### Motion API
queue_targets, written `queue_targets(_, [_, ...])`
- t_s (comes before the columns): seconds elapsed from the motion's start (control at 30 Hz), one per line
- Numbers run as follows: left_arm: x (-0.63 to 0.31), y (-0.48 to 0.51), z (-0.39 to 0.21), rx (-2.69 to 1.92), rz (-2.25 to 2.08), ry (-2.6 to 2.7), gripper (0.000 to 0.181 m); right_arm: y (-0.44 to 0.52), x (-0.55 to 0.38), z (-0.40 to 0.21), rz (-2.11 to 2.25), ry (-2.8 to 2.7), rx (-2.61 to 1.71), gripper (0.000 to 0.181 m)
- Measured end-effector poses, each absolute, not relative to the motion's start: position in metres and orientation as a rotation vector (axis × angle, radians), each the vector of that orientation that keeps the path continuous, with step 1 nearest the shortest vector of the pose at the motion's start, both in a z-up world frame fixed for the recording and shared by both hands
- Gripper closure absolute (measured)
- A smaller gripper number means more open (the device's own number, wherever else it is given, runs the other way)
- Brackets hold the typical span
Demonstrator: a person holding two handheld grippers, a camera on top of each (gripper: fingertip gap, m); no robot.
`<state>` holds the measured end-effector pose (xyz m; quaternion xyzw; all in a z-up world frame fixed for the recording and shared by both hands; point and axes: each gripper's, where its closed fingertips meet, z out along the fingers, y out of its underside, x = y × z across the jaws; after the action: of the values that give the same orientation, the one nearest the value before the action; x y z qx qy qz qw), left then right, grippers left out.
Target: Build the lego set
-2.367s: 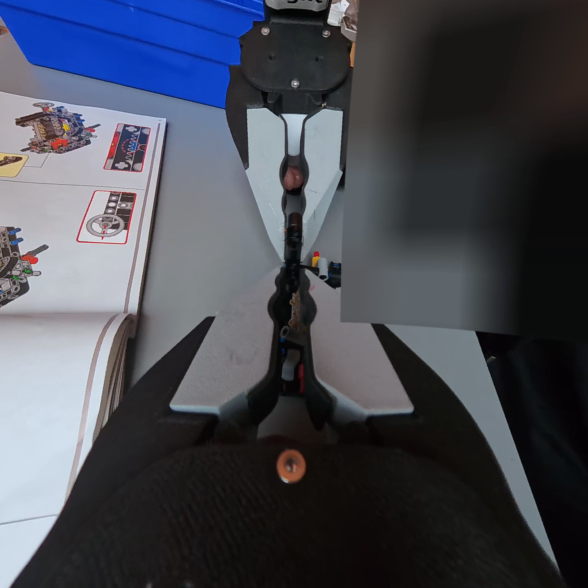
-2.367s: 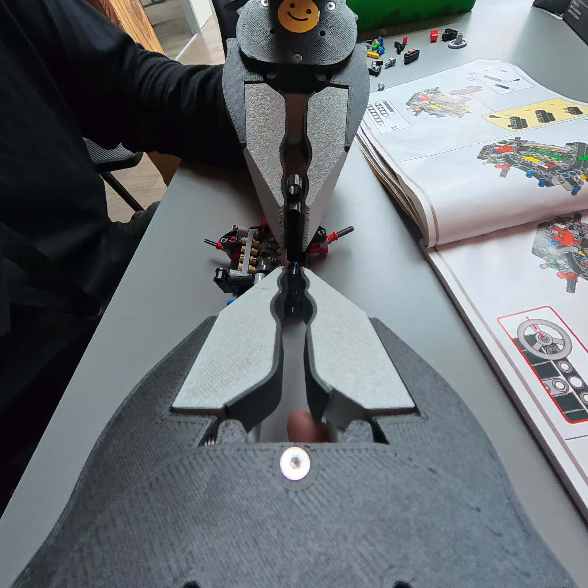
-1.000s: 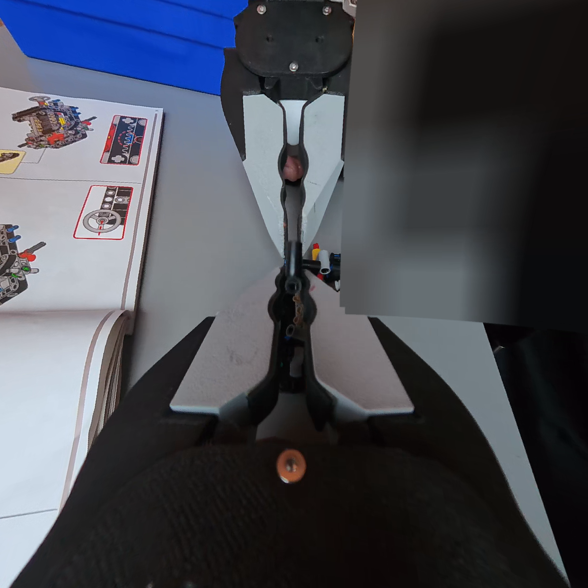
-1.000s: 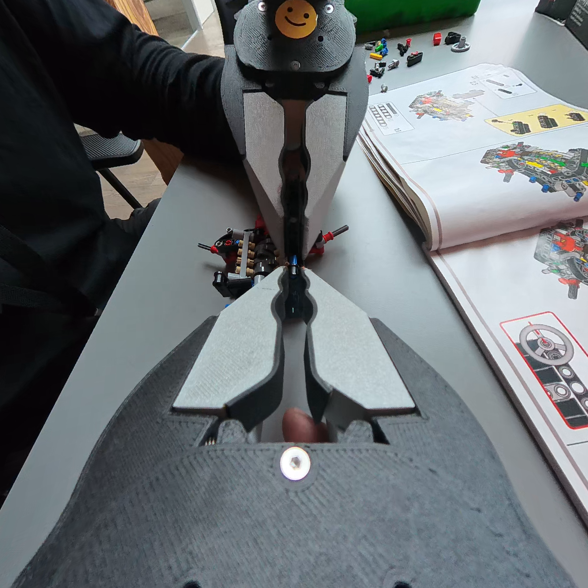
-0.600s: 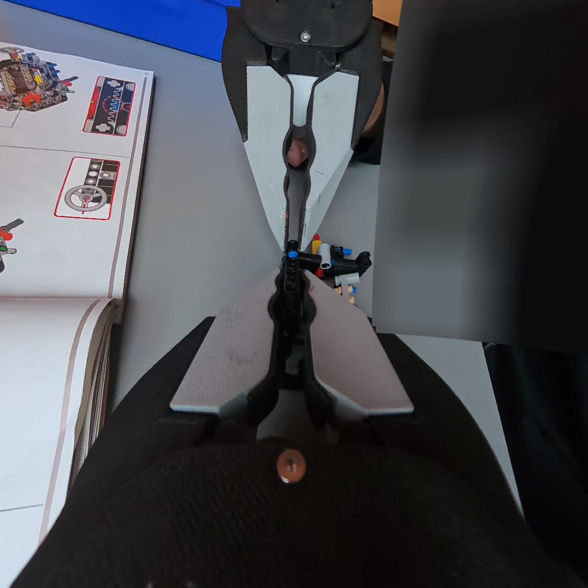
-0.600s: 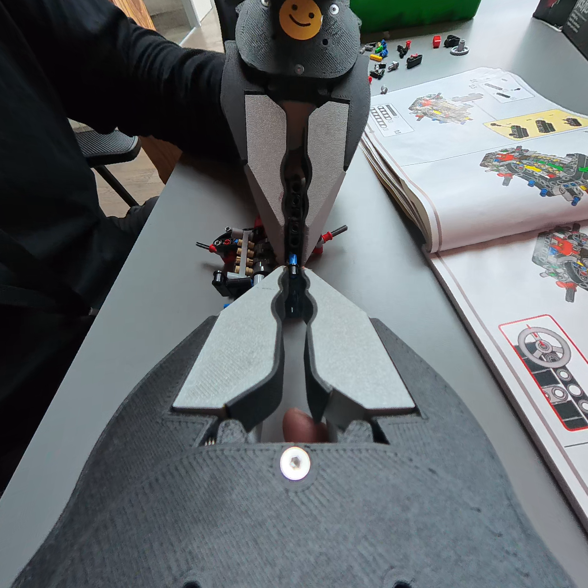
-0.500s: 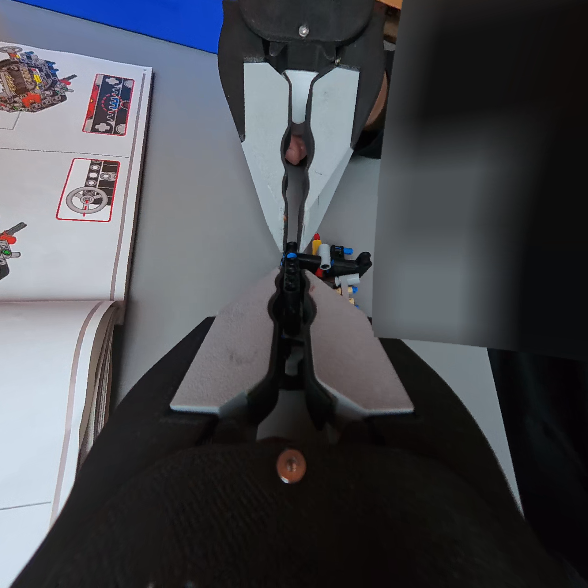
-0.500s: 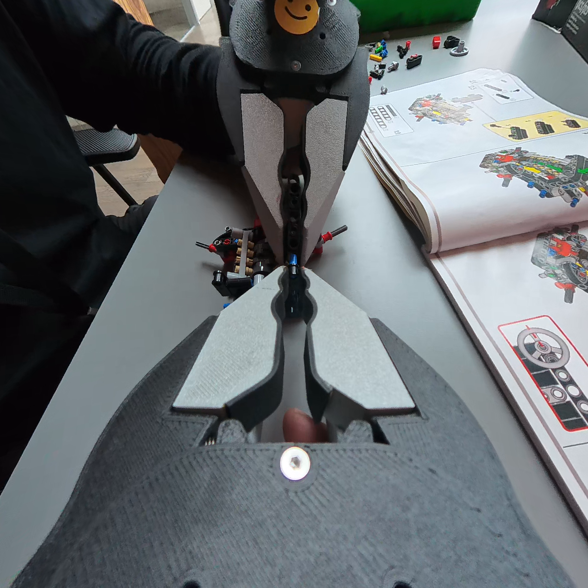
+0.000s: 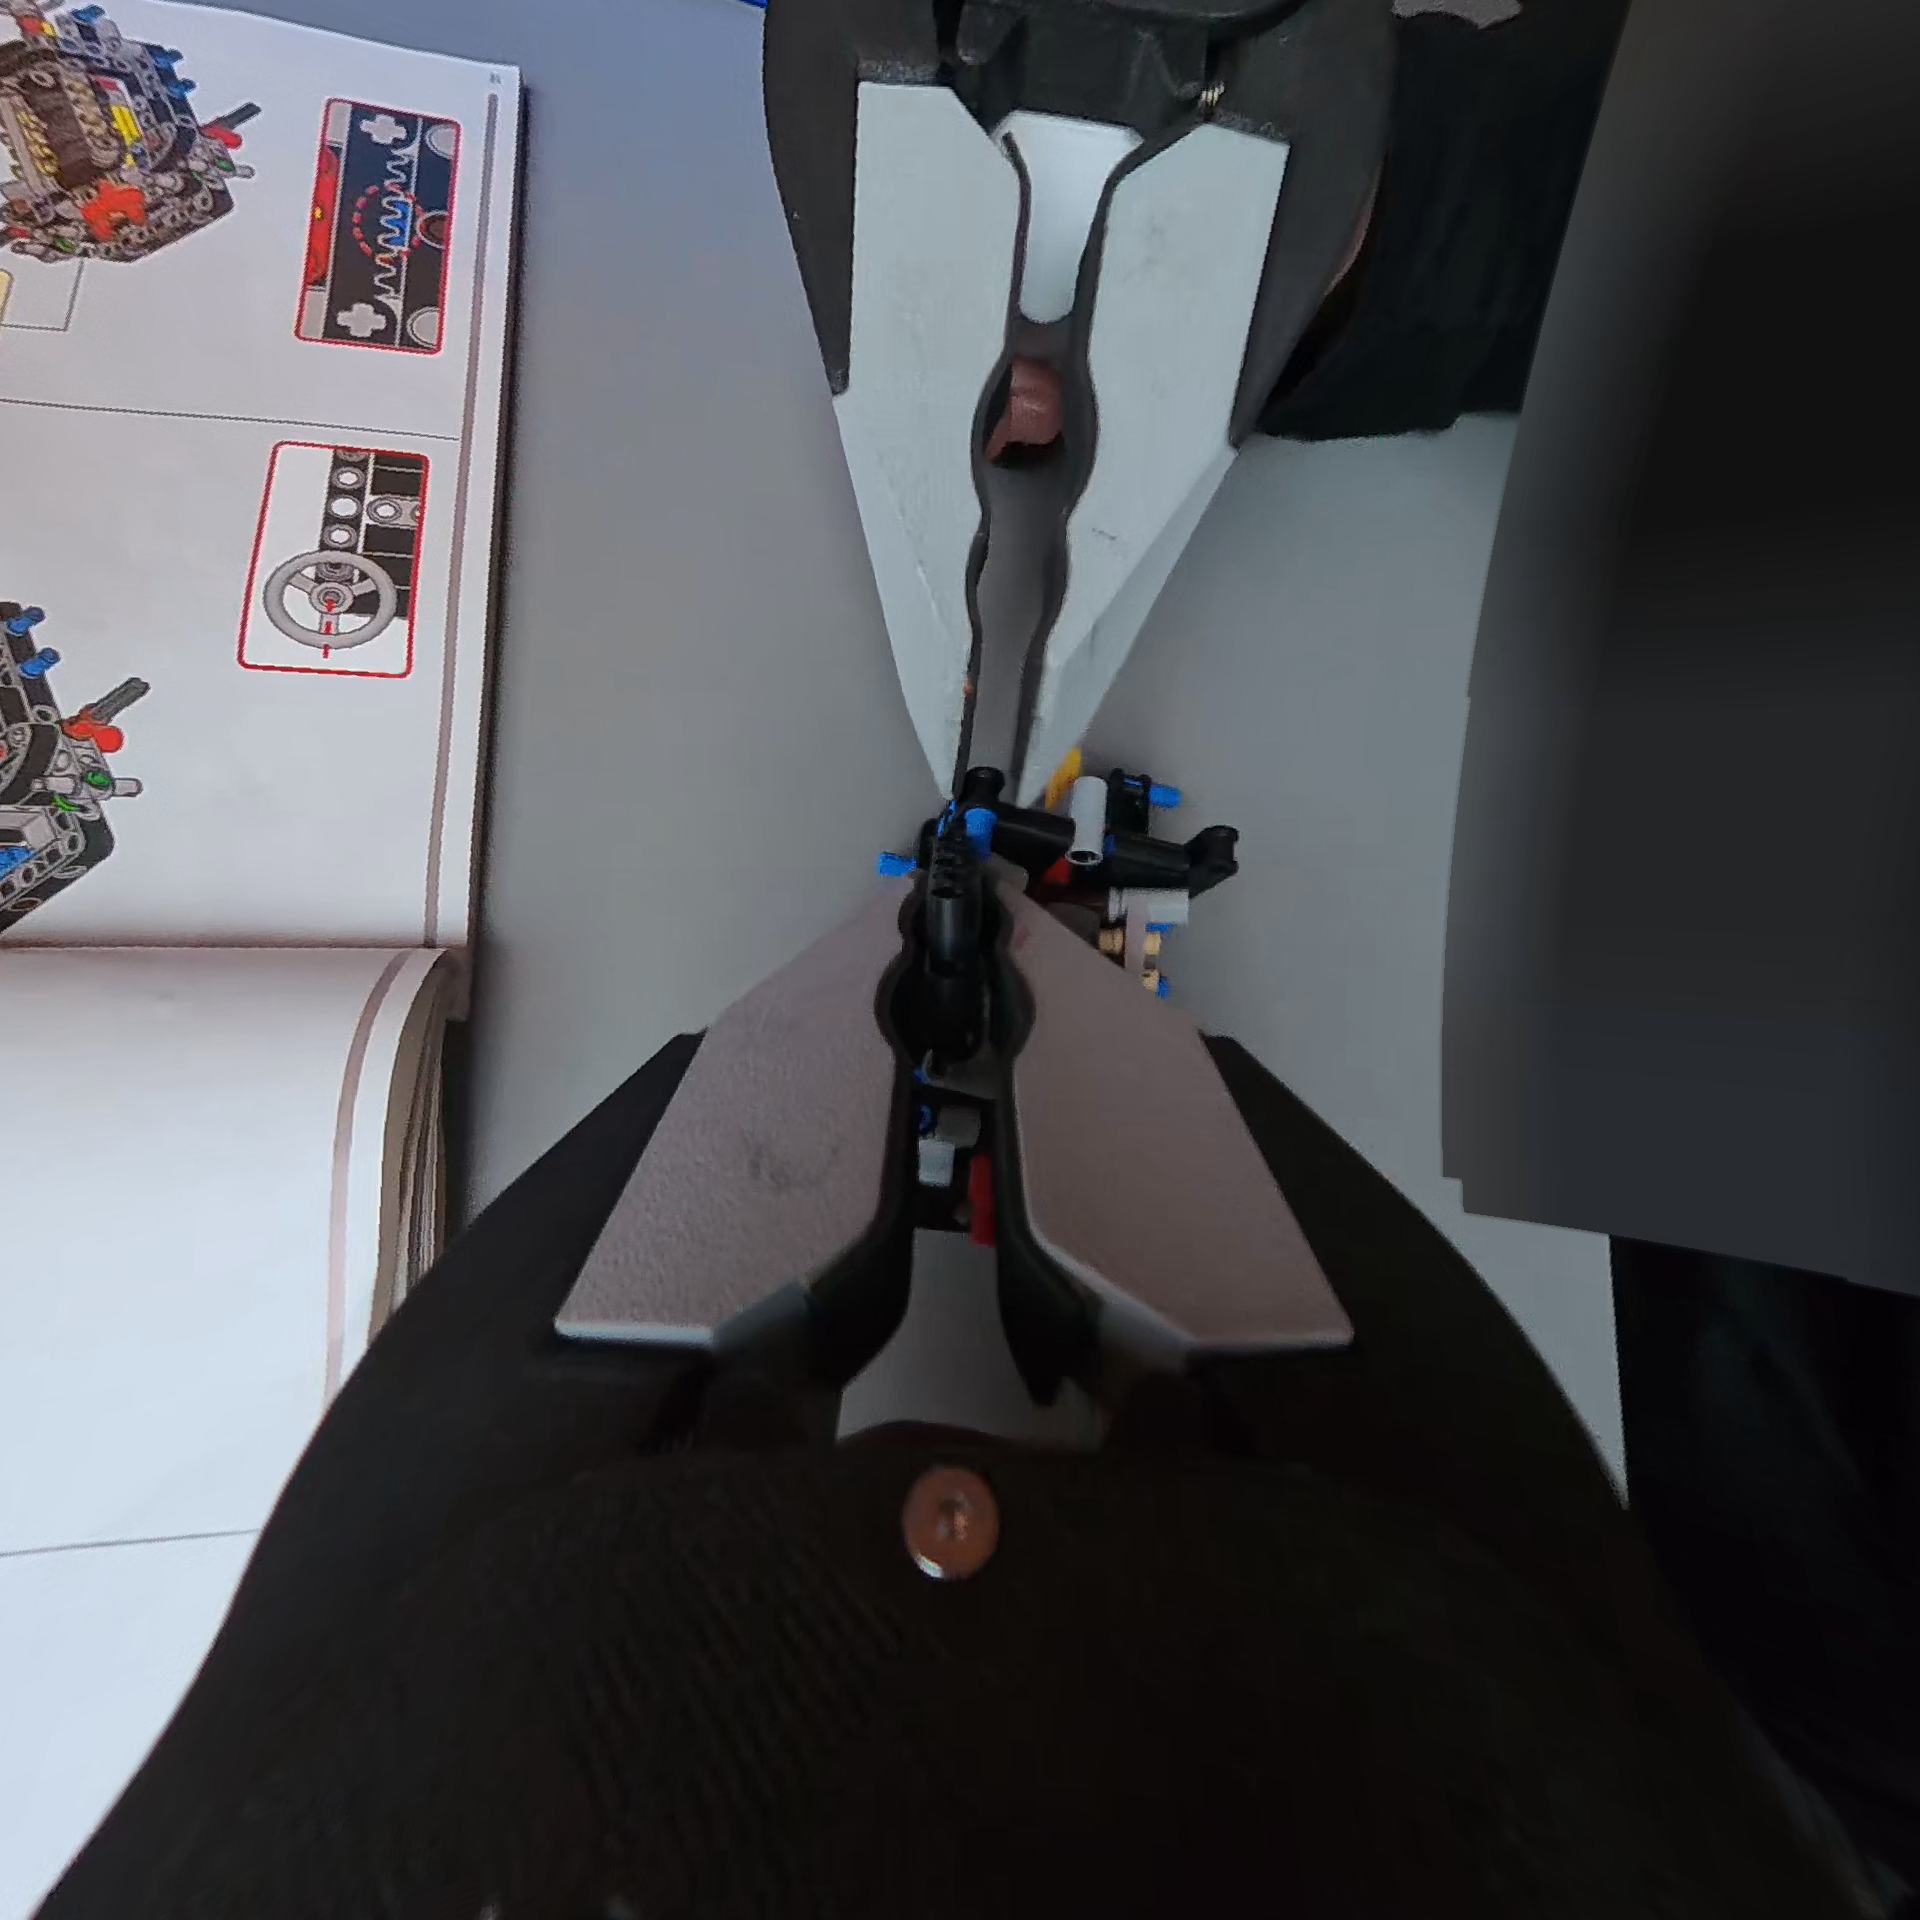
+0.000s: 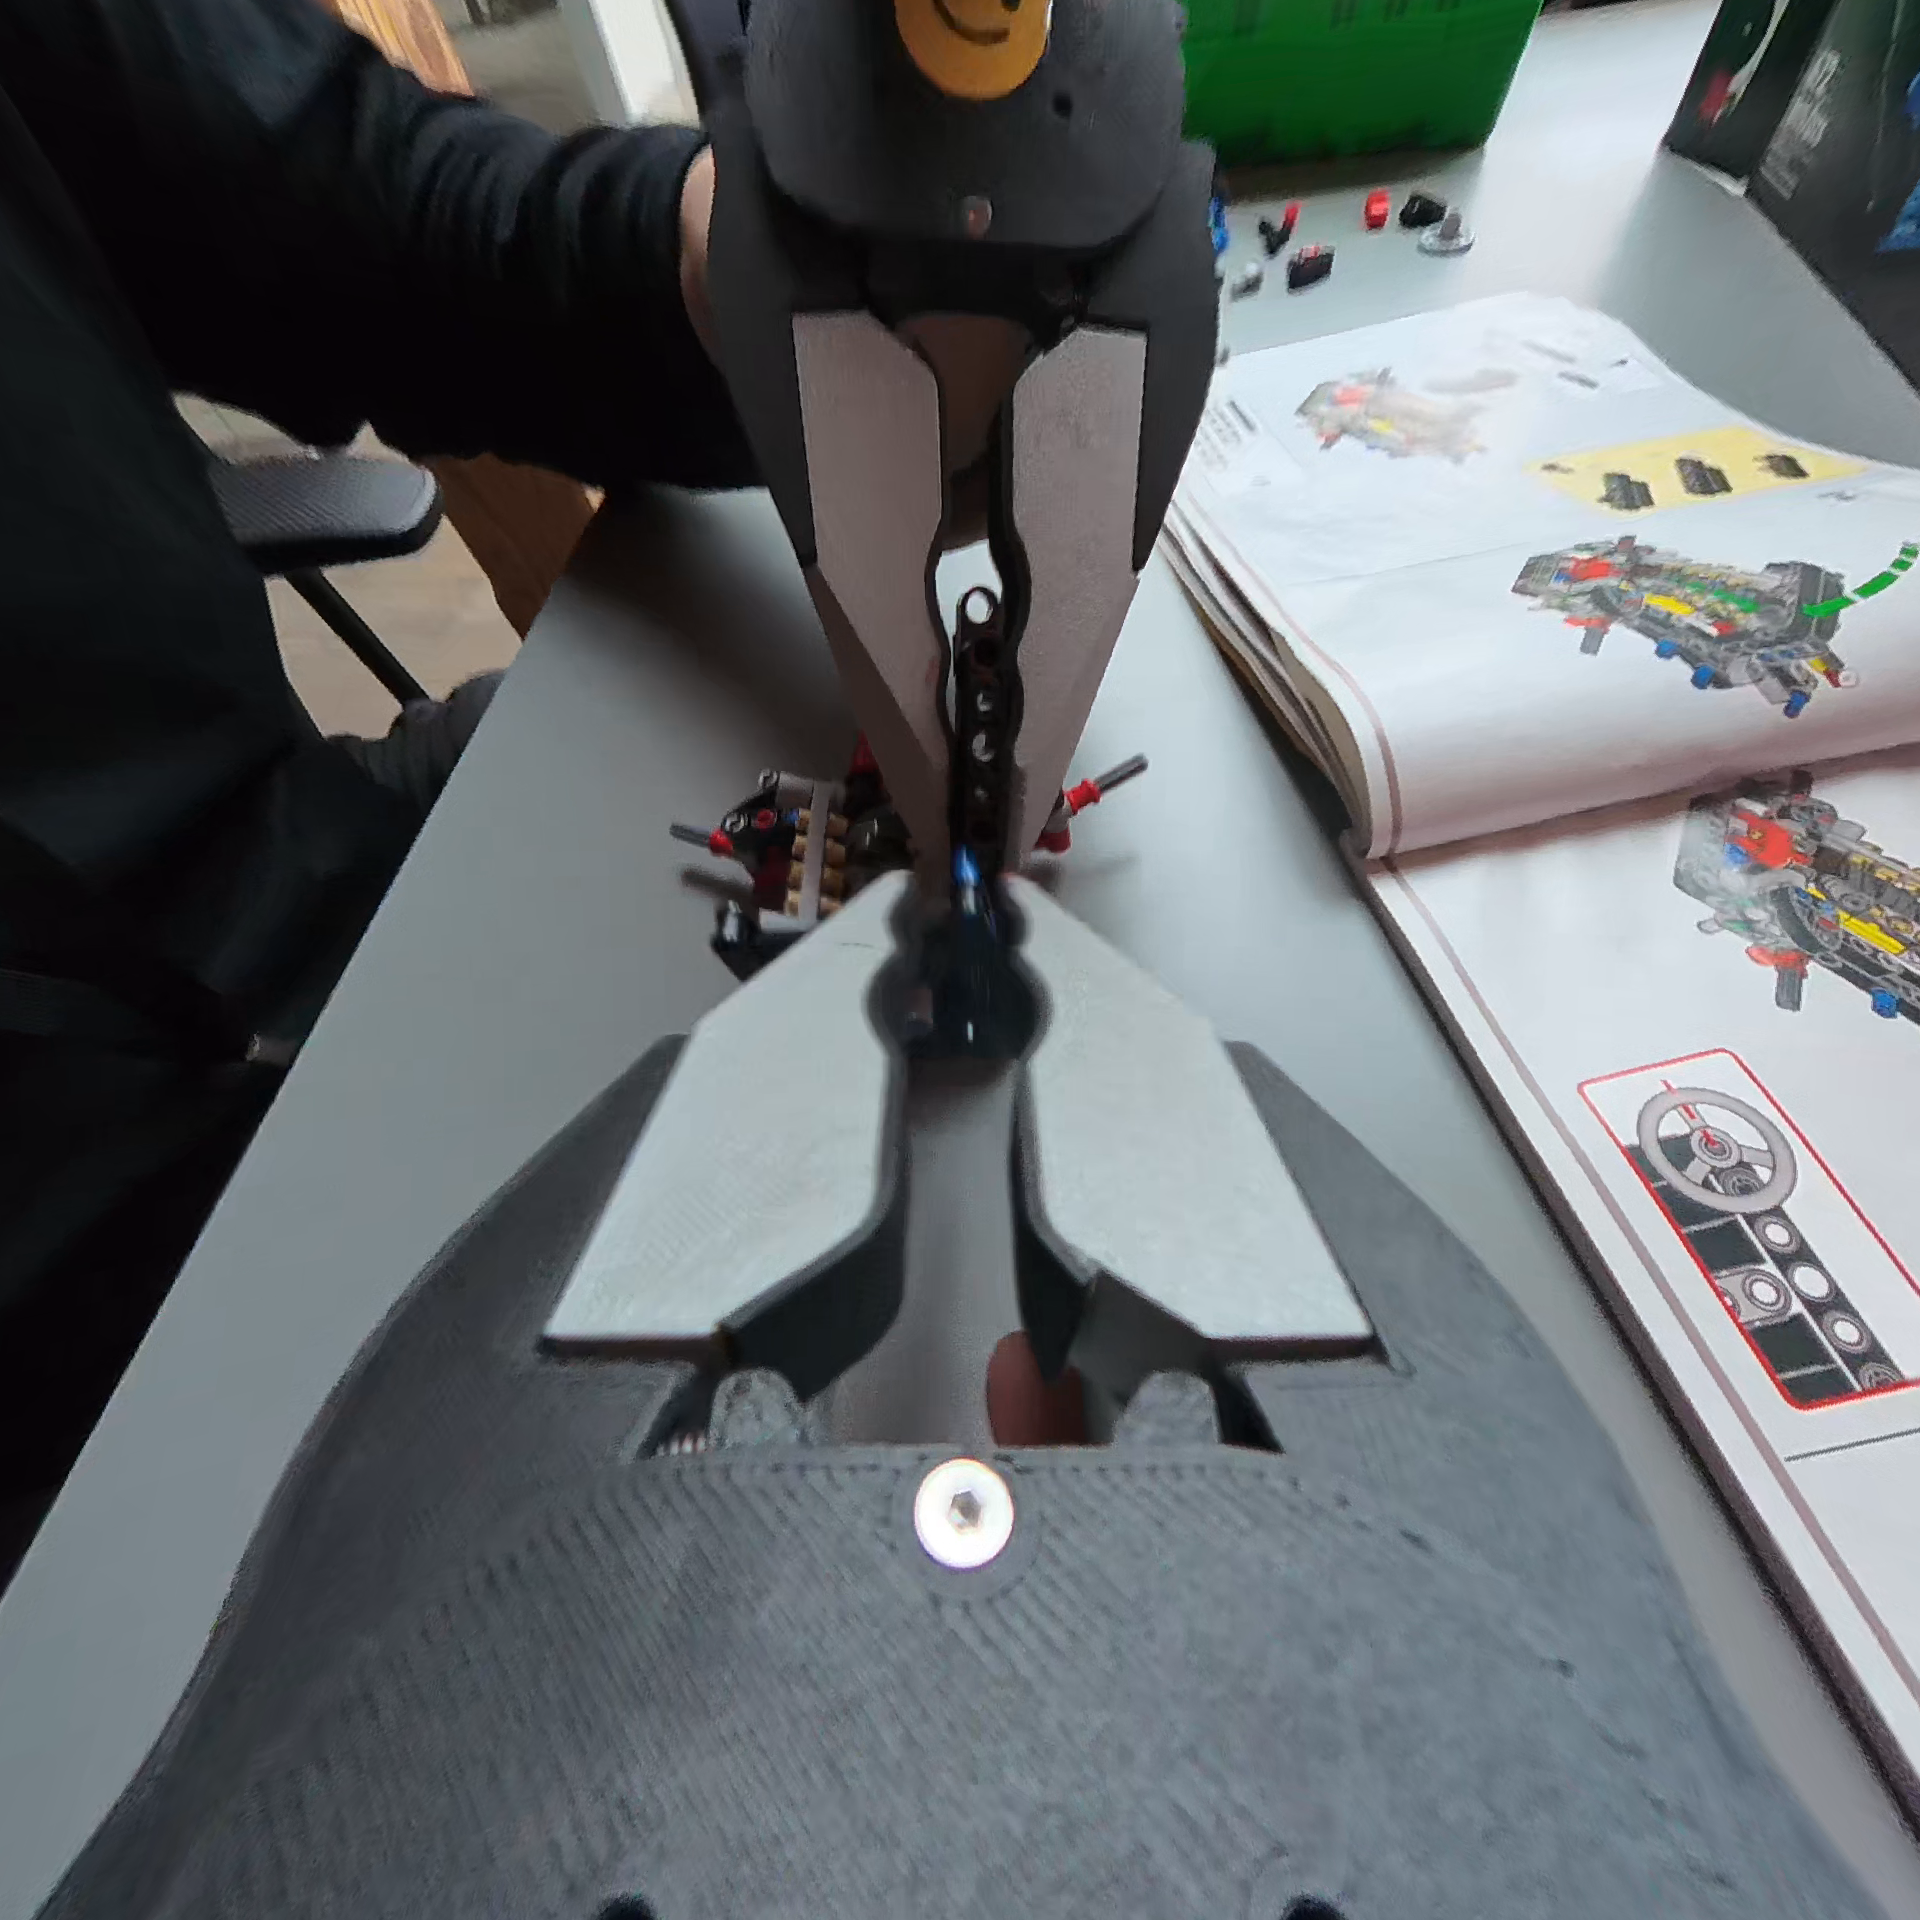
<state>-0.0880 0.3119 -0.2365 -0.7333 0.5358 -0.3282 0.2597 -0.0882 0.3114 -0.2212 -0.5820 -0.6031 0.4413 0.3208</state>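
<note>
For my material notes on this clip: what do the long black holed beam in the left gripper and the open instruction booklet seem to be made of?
The long black beam with round holes, clamped in the left gripper, looks like hard moulded plastic with a slight sheen: crisp, even holes. The open white instruction booklet looks like coated printed paper: thin curling pages, stacked leaf edges, soft glare.

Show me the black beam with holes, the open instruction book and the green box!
Black plastic beam with round holes (image 10: 982, 717): right wrist view, on its middle holes.
Open paper instruction book (image 10: 1621, 935): right wrist view, on the page fold.
Green plastic box (image 10: 1351, 73): right wrist view, on its front wall.
</note>
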Motion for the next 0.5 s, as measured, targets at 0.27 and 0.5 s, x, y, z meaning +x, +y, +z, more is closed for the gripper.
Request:
queue_targets(0.27, [-0.091,0.309,-0.240,-2.032,-0.859,1.486,0.176,0.317,-0.101,-0.202,1.201,-1.492,-1.488,0.159])
queue_targets(0.5, [-0.092,0.310,-0.239,-2.059,-0.830,1.486,0.177,0.314,-0.113,-0.207,1.140,-1.543,-1.460,0.178])
